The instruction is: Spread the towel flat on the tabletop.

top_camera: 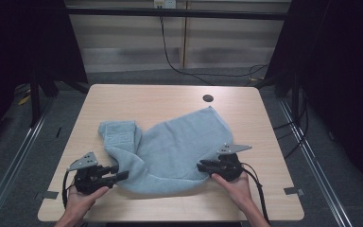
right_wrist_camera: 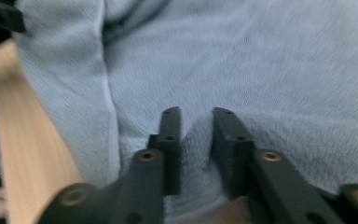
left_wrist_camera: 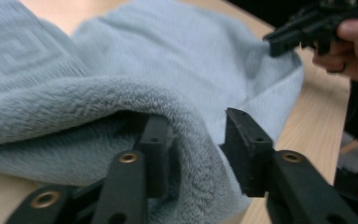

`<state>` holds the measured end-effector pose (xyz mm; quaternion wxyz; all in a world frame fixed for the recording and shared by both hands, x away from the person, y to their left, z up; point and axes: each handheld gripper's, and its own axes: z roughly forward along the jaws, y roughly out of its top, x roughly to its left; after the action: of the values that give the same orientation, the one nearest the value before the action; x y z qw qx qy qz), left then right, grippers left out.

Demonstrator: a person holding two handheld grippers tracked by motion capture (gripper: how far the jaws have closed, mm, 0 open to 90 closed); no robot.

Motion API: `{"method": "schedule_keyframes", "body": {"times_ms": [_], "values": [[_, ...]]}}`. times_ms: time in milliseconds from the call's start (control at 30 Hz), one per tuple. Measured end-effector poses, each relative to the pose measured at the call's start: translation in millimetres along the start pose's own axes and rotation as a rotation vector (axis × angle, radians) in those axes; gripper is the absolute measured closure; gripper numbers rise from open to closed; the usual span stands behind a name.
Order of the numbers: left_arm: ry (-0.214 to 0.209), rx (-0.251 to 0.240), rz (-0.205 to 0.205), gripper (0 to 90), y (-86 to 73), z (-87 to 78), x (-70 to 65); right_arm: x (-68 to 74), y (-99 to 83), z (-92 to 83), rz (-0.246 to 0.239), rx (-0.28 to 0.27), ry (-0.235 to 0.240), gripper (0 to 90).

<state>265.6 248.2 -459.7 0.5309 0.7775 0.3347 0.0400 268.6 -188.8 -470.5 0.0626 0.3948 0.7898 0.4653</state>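
The towel [top_camera: 179, 146] is pale blue-grey all over, with a woven angular key pattern along its band at one end. The desk [top_camera: 137, 101] is light wood grain with a round black hole [top_camera: 208, 98]. Both tools, left [top_camera: 119, 173] and right [top_camera: 201, 166], are black with grey plates.

Soft, even light is falling from above on the pale wooden worktop [top_camera: 170, 99], while the surroundings on both sides are sinking into near black. Shadows are staying faint, just a thin dark rim under the grey-blue towel [top_camera: 179, 142]. No glare is showing on the wood. The high view is looking slightly soft and grainy. In the left gripper view the far towel and the other hand [left_wrist_camera: 354, 49] are blurring. In the right gripper view the towel's pile is smearing, and the worktop edge is out of focus.
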Motion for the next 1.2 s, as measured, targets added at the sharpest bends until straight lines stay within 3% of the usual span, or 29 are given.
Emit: {"method": "schedule_keyframes", "body": {"times_ms": [100,167,233,267,300,367,400,433,533,600,700,767,800,833,900,1000,1133,1200], "values": [[0.024,-0.016,0.026,57.9,13.1,1.1,2.6,-0.5,7.9,-26.3,0.016,-0.087,-0.013,64.9],[0.010,-0.039,0.031,59.7,21.9,5.5,3.9,-6.6,8.9,-44.0,0.028,-0.113,-0.045,63.5],[0.017,-0.045,0.046,60.8,27.2,9.3,4.1,-11.3,7.1,-51.6,0.039,-0.121,-0.061,63.0],[0.023,-0.055,0.058,64.3,31.6,15.4,5.0,-23.3,-2.6,-64.6,0.072,-0.122,-0.103,61.5],[0.016,-0.051,0.050,64.8,31.6,20.4,7.3,-27.0,-6.9,-67.1,0.076,-0.115,-0.117,61.3],[0.032,-0.002,0.060,68.3,27.2,32.0,12.5,-35.9,-20.3,-70.6,0.080,-0.080,-0.167,59.6],[0.032,-0.002,0.060,68.8,27.2,32.0,12.5,-35.9,-20.3,-70.6,0.080,-0.080,-0.167,59.6],[0.066,0.053,0.064,69.2,18.3,42.0,19.8,-46.8,-34.4,-70.8,0.108,-0.063,-0.201,55.9],[0.083,0.151,0.055,68.4,2.3,50.8,32.1,-59.3,-43.7,-71.0,0.128,-0.023,-0.255,50.6],[0.074,0.158,0.044,69.4,-6.4,50.8,36.5,-66.5,-46.6,-70.1,0.145,-0.020,-0.257,50.0],[0.090,0.163,0.049,69.7,-7.8,47.6,32.5,-72.2,-50.4,-59.7,0.158,0.031,-0.267,50.2],[0.091,0.168,0.061,69.6,-9.4,47.0,30.7,-70.5,-50.3,-52.0,0.130,0.054,-0.266,72.1],[0.096,0.171,0.070,69.6,-10.4,45.8,29.0,-70.5,-50.3,-52.0,0.130,0.054,-0.266,72.1],[0.094,0.174,0.068,69.6,-11.5,42.5,27.9,-65.7,-44.1,-50.7,0.097,0.034,-0.280,84.2],[0.083,0.166,0.041,69.5,-13.5,40.2,28.7,-61.8,-35.5,-54.0,0.077,-0.003,-0.292,86.2],[0.088,0.164,0.043,69.4,-13.9,40.2,27.4,-51.7,-15.3,-59.3,0.021,-0.051,-0.312,86.1],[0.091,0.171,0.045,68.0,-13.8,39.5,24.4,-35.0,7.4,-56.4,-0.038,-0.098,-0.263,79.5],[0.091,0.173,0.049,67.6,-14.3,38.0,23.2,-29.2,11.9,-51.8,-0.048,-0.117,-0.213,76.3]]}}
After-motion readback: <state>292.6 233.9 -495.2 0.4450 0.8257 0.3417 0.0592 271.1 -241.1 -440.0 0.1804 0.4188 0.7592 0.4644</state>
